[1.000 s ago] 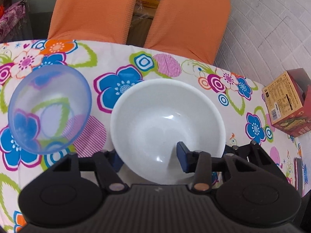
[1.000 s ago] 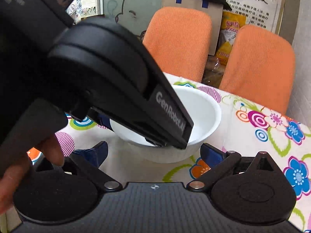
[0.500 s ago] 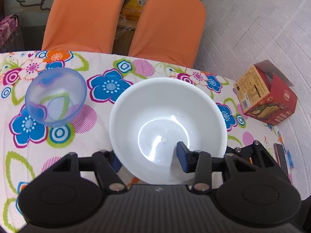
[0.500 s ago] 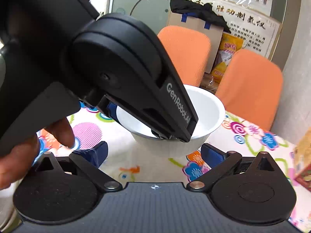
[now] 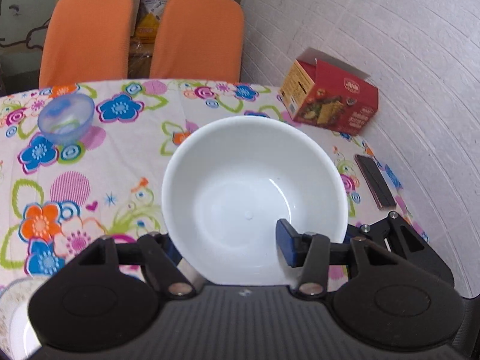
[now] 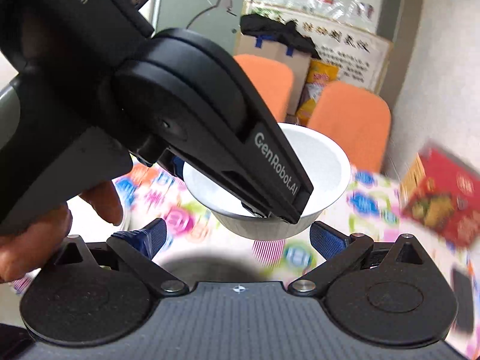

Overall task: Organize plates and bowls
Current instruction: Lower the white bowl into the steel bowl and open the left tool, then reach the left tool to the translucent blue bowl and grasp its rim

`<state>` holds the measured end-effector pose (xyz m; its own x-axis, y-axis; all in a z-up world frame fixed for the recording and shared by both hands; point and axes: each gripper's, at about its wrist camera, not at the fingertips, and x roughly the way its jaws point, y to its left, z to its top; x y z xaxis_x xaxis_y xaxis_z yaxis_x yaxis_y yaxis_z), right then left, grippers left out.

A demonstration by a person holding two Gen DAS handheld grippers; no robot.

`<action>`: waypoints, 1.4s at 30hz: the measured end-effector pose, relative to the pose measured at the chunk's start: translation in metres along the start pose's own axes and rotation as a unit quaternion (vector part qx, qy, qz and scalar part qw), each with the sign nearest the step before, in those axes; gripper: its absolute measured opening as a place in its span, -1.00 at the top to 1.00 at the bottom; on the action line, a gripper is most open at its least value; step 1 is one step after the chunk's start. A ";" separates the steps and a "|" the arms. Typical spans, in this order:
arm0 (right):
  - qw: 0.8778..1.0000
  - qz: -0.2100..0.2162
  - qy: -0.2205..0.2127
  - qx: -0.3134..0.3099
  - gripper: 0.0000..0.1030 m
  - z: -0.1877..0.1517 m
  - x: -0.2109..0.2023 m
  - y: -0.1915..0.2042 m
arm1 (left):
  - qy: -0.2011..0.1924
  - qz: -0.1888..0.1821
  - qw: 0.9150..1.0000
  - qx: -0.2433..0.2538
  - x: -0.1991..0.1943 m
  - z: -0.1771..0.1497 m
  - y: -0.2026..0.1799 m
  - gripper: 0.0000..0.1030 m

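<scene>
Left gripper (image 5: 229,247) clamped on the near rim of a round white plastic bowl (image 5: 255,198), lifted clear above the flower-print tablecloth (image 5: 90,180). Right gripper (image 6: 237,237) spread wide, holding nothing. Small translucent blue bowl (image 5: 66,118) far left; red printed carton (image 5: 330,108) far right.

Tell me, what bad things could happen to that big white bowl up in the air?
The left gripper pinches the white bowl only at its near rim, one finger inside, so it might tip or slip out. It hangs above the flowered tablecloth, near the red box and dark phone, and could bump them coming down.
</scene>
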<state>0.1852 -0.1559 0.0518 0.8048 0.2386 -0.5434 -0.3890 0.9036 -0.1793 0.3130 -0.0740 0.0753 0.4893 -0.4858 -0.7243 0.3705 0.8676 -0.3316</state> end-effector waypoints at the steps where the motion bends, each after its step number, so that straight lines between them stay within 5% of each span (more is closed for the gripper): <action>1: 1.000 -0.001 0.004 0.008 -0.75 -0.010 -0.004 0.005 | 0.009 -0.001 1.000 0.004 0.001 -0.013 -0.004 0.03; 10: 0.999 0.005 0.022 0.042 -0.73 -0.060 -0.023 0.028 | 0.047 0.006 0.999 0.018 0.010 -0.078 -0.007 0.02; 18: 0.998 -0.016 0.025 0.051 -0.74 -0.068 -0.021 0.017 | 0.058 -0.009 0.998 0.003 0.016 -0.085 0.009 -0.16; 27: 0.996 -0.057 0.025 0.068 -0.74 -0.075 -0.039 -0.005 | 0.024 -0.023 0.999 0.002 -0.008 -0.071 0.021 -0.36; 36: 0.992 0.014 0.012 0.124 -0.74 -0.036 -0.013 -0.025 | -0.043 0.055 0.997 -0.038 -0.055 -0.043 0.095 -0.46; 42: 0.994 0.044 0.020 0.093 -0.74 0.009 0.035 -0.010 | -0.048 0.118 0.988 -0.082 -0.063 -0.028 0.166 -0.46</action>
<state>0.2213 -0.1535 0.0418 0.7510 0.3086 -0.5837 -0.3644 0.9309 0.0233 0.3216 0.1036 0.0487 0.6228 -0.2687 -0.7347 0.1078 0.9597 -0.2596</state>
